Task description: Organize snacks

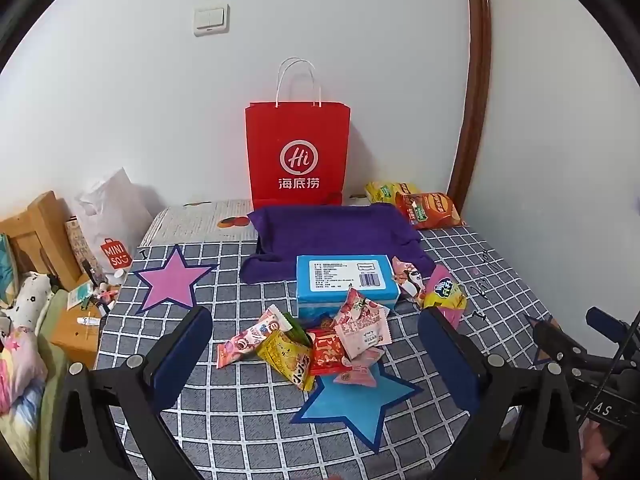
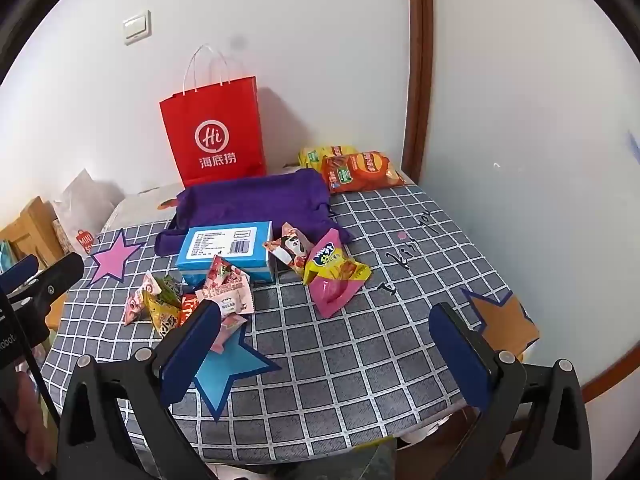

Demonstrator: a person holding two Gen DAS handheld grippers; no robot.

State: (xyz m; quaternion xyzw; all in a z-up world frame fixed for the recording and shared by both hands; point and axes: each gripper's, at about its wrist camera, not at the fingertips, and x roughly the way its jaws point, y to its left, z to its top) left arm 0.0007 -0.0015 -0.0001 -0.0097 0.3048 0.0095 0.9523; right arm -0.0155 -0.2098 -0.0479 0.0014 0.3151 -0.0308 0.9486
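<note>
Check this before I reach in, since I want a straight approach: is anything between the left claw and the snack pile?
Nothing visible. The left claw, open, already frames the snack pile; only bare checked tablecloth lies between them.

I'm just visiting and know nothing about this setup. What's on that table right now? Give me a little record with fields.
surface: checked tablecloth with star patches
left tongs: open, holding nothing, above the small packets
right tongs: open, holding nothing
small snack packets: loose heap in front of the blue box
blue box: lying flat, label up
purple cloth: behind the box
pink and yellow packet: right of the box
chip bags: far right corner by the wall
red paper bag: upright against the wall
</note>
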